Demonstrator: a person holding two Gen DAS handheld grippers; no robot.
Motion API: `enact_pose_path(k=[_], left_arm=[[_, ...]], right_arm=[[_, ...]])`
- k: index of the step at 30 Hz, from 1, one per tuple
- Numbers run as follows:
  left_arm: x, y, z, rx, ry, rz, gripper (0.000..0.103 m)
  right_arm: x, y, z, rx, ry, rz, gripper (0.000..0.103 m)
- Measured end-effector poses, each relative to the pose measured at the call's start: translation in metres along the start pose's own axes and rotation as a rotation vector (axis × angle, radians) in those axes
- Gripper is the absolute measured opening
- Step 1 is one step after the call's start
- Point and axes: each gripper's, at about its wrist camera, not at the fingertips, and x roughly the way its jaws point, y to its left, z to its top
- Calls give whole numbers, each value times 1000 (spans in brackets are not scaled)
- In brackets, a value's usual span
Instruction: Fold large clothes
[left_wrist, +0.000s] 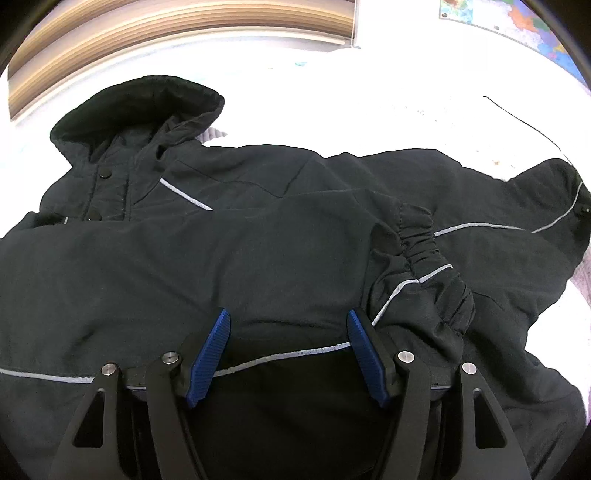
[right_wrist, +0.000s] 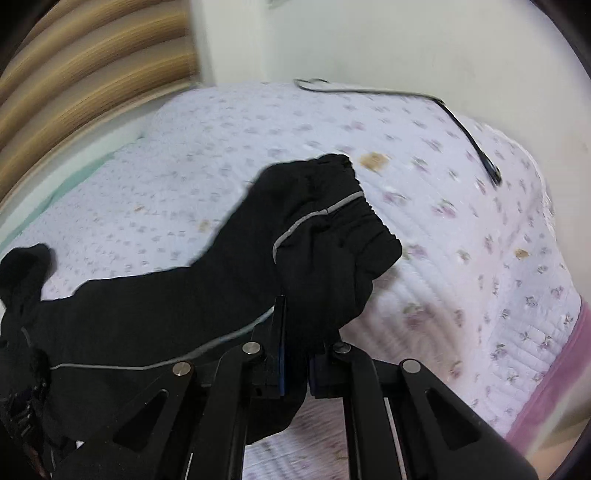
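A black hooded jacket with thin grey reflective stripes lies spread on a bed, hood at the far left. One sleeve is folded across its body, its elastic cuff near the middle right. My left gripper is open, its blue pads just above the jacket, holding nothing. In the right wrist view my right gripper is shut on the other sleeve near its cuff and holds it lifted above the bed.
The bed has a pale quilted floral cover. A black cable lies on it at the far right. A wooden headboard and a white wall stand behind. A pink bed edge runs at the right.
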Motion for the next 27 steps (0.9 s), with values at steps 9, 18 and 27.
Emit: enact_pose_path(k=[9, 18, 27], left_arm=[[-108, 49, 6, -84, -41, 16, 67], [-208, 157, -50, -148, -16, 303, 67], [-244, 233, -97, -305, -81, 264, 67]], right_arm=[[-82, 124, 18, -173, -60, 212, 11], [-159, 321, -38, -425, -102, 421, 11], [-163, 490, -125, -576, 13, 623, 13]])
